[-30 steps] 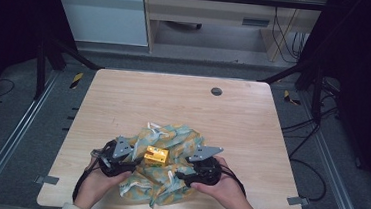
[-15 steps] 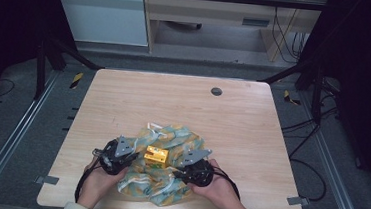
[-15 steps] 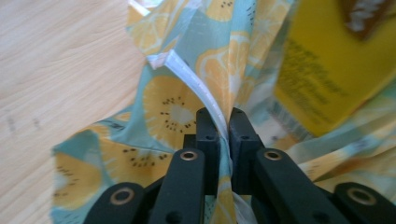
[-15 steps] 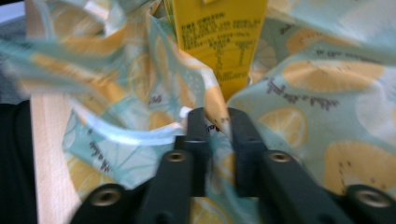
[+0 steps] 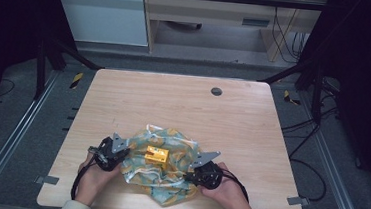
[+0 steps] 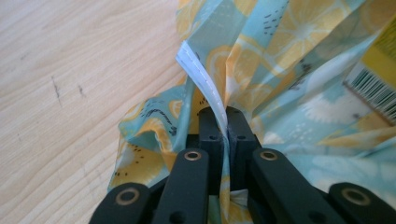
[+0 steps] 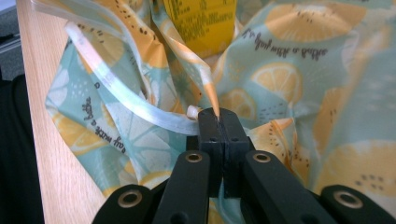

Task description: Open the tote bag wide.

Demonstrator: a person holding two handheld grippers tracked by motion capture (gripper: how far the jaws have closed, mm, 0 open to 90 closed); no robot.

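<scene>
One yellow box (image 5: 156, 155) (barcoded) sits on the lemon-print bag (image 5: 178, 171).

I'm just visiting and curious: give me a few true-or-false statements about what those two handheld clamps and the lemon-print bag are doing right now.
1. The left gripper is shut on the light-blue lemon-print plastic bag. True.
2. The right gripper hangs open above the bag. False: its jaws are shut on a fold of the bag.
3. A small yellow box lies on the bag between the two grippers. True.
4. The bag lies at the far edge of the light wooden table. False: it lies near the person's edge.
5. The yellow box is clamped in the left gripper. False: it lies free on the bag.
</scene>
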